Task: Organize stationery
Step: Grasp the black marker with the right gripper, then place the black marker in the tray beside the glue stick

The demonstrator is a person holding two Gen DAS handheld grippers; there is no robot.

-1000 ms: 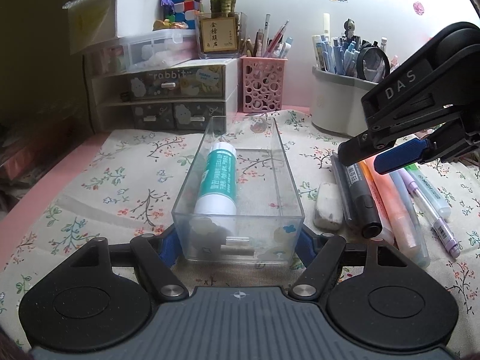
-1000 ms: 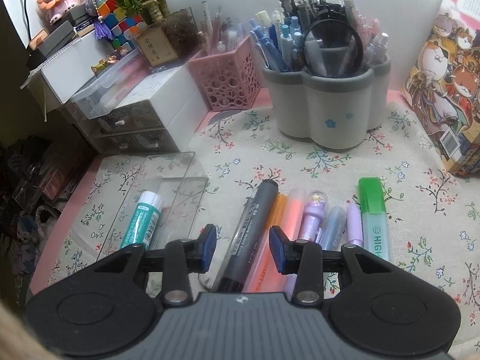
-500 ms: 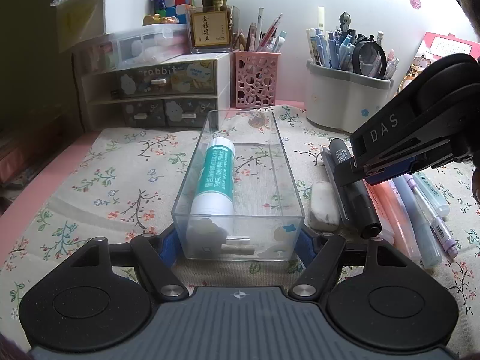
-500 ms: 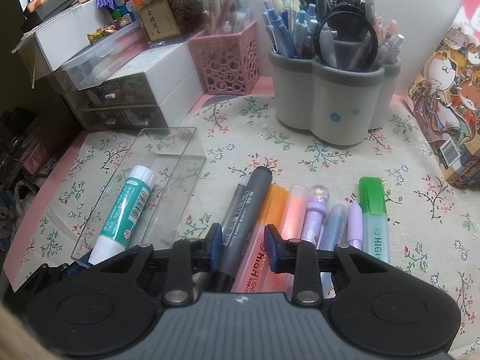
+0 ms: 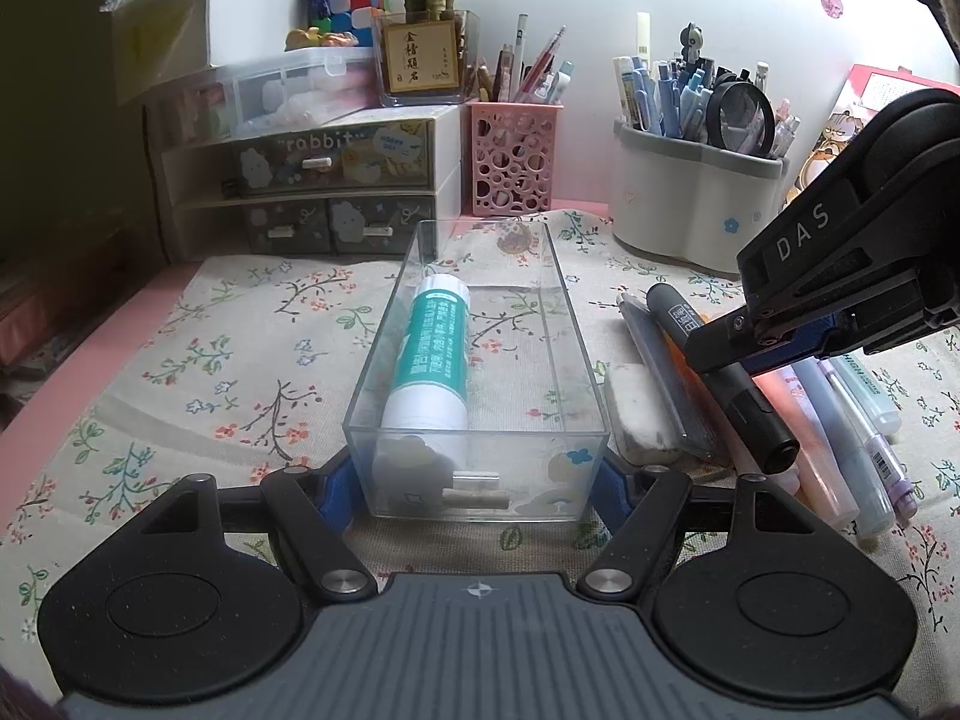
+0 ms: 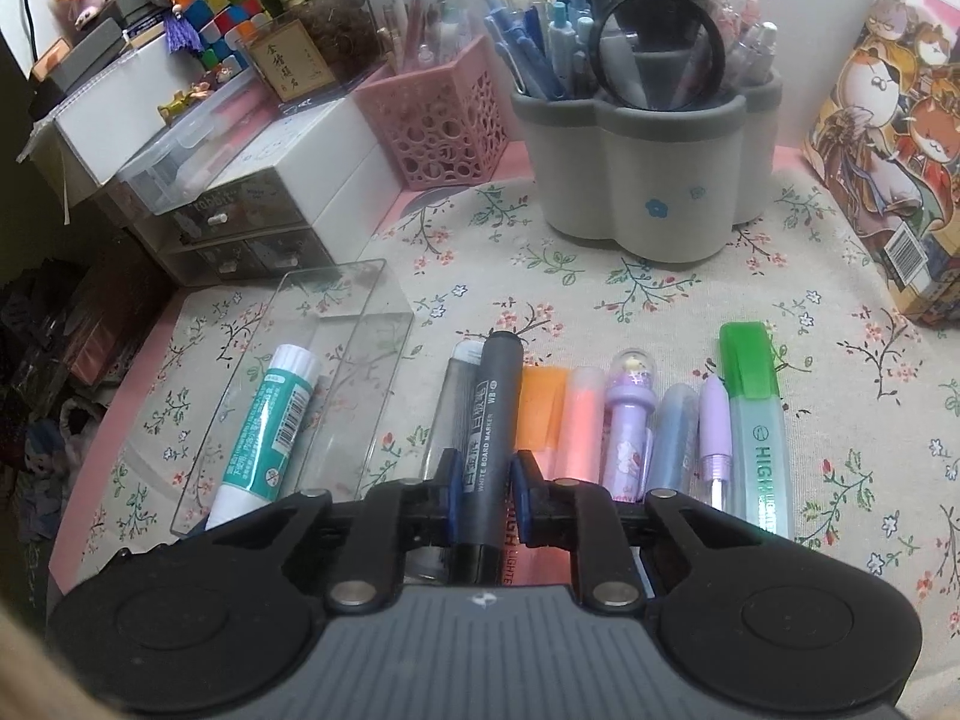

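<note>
Marker [image 6: 489,414] lengthwise along right tool [image 6: 485,495], clamped, cap end away; left tool [image 5: 474,489] clamped on tray [image 5: 420,498].

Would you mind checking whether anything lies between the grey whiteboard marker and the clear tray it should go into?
Only a clear pen case lies flat beside the whiteboard marker on the tray side; lifting clears it. The clear tray is open-topped, holding just a glue stick along its left.

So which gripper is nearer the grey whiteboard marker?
Right. The right gripper has its fingers on either side of the marker, closed on its barrel. The left gripper is off to the marker's left, straddling the near end of the clear tray.
</note>
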